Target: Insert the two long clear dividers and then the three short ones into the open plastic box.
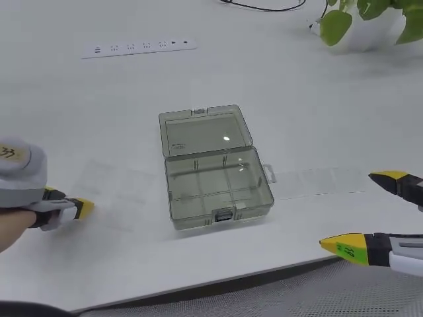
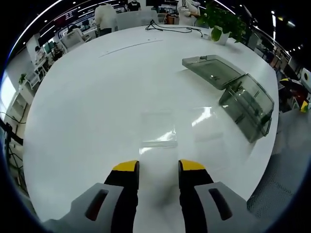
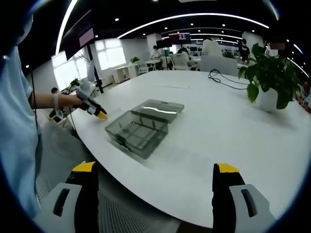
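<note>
The open smoky-clear plastic box [image 1: 218,188] sits mid-table, its lid [image 1: 205,130] laid back flat. Faint partition lines show inside it. A long clear divider [image 1: 317,182] lies just right of the box. More clear dividers [image 1: 112,191] lie flat to its left, and they sit on the table just ahead of the jaws as clear dividers [image 2: 158,132]. My left gripper [image 2: 159,167] is low over the table near them, narrowly open and holding nothing. My right gripper [image 1: 362,211] hovers wide open at the table's front right, past the long divider. The box [image 3: 138,133] lies ahead of it.
A white power strip [image 1: 139,47] lies at the back left, and a potted plant [image 1: 363,23] and a black cable [image 1: 264,6] at the back right. The table's front edge [image 1: 264,272] runs just below the right gripper. People sit at desks in the background.
</note>
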{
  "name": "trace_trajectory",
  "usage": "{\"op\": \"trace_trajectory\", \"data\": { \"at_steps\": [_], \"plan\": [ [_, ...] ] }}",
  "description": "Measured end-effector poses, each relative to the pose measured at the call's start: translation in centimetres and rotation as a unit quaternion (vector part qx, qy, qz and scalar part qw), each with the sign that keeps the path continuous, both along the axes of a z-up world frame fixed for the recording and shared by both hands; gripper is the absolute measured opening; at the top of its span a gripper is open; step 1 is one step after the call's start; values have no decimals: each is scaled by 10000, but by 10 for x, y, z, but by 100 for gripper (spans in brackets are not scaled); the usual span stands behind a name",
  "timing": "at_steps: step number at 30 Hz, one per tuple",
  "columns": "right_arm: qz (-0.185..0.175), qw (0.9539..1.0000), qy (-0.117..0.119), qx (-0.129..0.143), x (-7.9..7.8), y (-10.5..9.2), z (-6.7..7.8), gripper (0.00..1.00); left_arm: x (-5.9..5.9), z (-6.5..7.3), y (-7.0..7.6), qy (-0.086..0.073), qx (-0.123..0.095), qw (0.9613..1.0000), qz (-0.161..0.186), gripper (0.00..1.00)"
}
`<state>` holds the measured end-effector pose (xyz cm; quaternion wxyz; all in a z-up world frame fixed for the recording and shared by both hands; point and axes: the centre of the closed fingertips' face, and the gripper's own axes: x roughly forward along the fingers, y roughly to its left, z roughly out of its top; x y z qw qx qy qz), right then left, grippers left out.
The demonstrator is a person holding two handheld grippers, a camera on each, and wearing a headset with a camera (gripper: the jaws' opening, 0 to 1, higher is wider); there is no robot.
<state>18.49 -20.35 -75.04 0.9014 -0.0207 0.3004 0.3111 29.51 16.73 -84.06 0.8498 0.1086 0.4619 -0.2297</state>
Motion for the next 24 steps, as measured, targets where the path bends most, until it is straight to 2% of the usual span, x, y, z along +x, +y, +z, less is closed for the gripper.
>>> {"op": "trace_trajectory", "data": {
  "at_steps": [6,13,17,24],
  "plan": [
    [28,10000,13,16,0,3,-1,98,0,1,-1,-4,-88,10000,40,30],
    [66,10000,6,24,2,7,0,98,2,6,-2,-86,-187,9998,76,30],
    [66,9999,-34,88,5,10,2,98,4,15,-7,-212,-295,9993,54,30],
    [36,9997,-82,215,9,14,7,95,13,37,-21,-571,-514,9970,-85,30]
  ]
}}
